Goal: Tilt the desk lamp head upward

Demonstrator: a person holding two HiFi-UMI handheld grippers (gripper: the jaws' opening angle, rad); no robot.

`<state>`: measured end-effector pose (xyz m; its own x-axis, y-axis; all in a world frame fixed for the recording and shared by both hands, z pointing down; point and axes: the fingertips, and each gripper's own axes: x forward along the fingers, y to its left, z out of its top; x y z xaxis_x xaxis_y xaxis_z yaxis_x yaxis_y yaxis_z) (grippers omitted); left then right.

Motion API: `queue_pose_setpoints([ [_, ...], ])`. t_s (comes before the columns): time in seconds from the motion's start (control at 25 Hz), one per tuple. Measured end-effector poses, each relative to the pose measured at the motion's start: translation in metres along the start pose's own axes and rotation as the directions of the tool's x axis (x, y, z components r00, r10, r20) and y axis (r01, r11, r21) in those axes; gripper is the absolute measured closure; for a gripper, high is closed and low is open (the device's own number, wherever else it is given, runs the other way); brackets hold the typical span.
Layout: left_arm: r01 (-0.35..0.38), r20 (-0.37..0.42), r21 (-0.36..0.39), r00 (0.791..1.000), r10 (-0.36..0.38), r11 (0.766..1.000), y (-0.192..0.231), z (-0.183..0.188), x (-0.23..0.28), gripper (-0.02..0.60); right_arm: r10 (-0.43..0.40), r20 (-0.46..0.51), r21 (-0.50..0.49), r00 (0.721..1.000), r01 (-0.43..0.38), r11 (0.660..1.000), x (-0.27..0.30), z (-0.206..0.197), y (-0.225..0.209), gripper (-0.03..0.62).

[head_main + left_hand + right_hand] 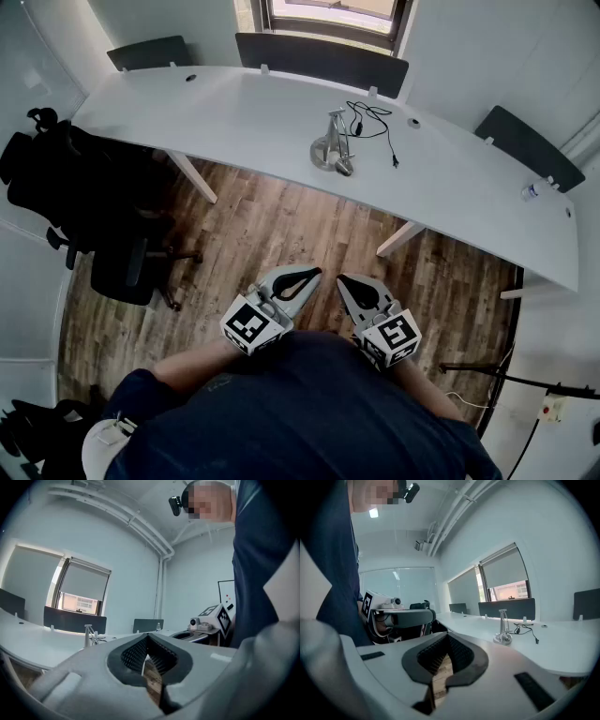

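Note:
A silver desk lamp (332,148) stands on the long white desk (234,117), its black cord (373,124) trailing behind it. The lamp also shows small in the right gripper view (503,629) and far off in the left gripper view (87,635). My left gripper (312,272) and right gripper (340,279) hang side by side close to my body, over the wooden floor and well short of the desk. Both are shut with nothing between the jaws.
A black office chair (103,202) stands at the left under the desk's edge. Dark divider panels (321,58) line the desk's far side. A small bottle (531,191) sits at the desk's right end. White desk legs (401,238) reach down to the wooden floor (281,234).

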<state>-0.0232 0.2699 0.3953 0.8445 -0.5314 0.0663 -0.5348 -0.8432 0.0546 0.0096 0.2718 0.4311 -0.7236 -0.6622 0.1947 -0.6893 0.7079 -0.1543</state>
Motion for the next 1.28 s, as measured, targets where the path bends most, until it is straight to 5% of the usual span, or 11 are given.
queue_pose_setpoints([
  [1.28, -0.113, -0.003, -0.008, 0.994, 0.113, 0.994, -0.014, -0.003, 0.051, 0.575, 0.068, 0.000, 0.012, 0.998, -0.068, 0.998, -0.035, -0.006, -0.056, 0.585],
])
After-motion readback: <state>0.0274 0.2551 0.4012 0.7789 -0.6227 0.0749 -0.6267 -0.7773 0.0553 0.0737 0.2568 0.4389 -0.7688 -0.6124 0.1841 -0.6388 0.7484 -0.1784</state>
